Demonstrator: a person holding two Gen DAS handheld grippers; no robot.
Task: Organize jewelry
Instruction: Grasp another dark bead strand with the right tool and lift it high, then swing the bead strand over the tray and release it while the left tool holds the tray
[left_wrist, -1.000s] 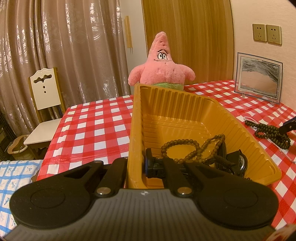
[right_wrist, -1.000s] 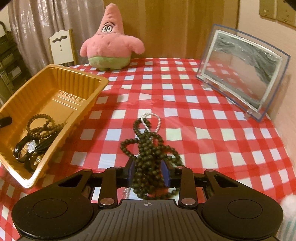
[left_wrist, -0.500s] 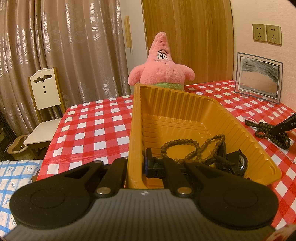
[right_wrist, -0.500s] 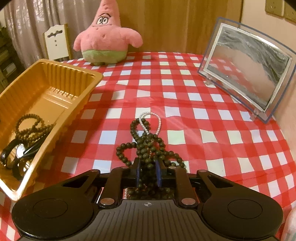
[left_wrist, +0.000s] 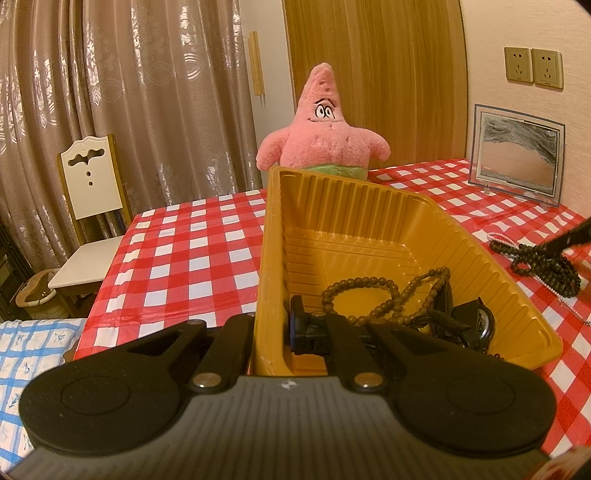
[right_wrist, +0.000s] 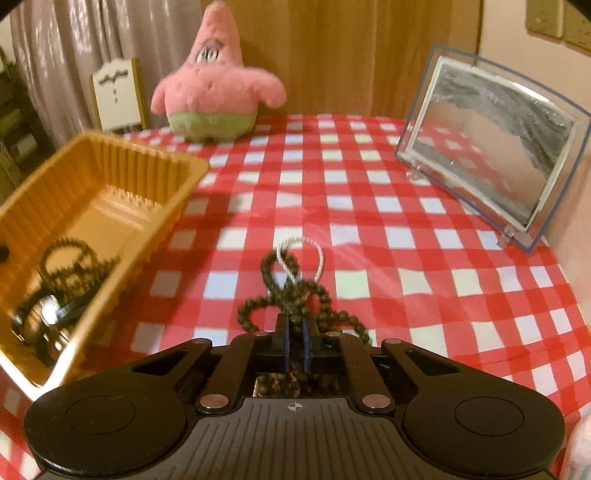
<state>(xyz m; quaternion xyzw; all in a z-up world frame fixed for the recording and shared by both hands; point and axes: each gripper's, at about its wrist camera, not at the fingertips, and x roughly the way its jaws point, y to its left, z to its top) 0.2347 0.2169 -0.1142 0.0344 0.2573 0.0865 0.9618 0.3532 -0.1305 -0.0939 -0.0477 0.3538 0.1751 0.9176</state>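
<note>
Now, right jaws: have just been closing and stand nearly together, pinching strands of the dark bead necklace (right_wrist: 295, 295) between them.
Right gripper (right_wrist: 295, 339): low over the worktop (right_wrist: 424, 295), pointing at the far wall.
Dark bead necklace: heaped on the red-and-white checked cloth just ahead of the jaws, loops spilling to both sides.
Pearl strand (right_wrist: 301, 245): thin white loop tangled with the far end of the dark beads, lying on the cloth.
Left jaws: closed on the near-left wall of the yellow tray (left_wrist: 275, 229), one finger inside, one outside.
Left gripper (left_wrist: 273, 326): at the tray's near end.
Yellow tray: on the worktop, left of the dark necklace.
Tray contents: a brown bead bracelet (left_wrist: 369, 295) and a wristwatch (left_wrist: 476, 325) at the near end.
Beyond: a pink plush star (left_wrist: 325, 140) behind the tray, a sand picture frame (right_wrist: 491, 147) at the right.
</note>
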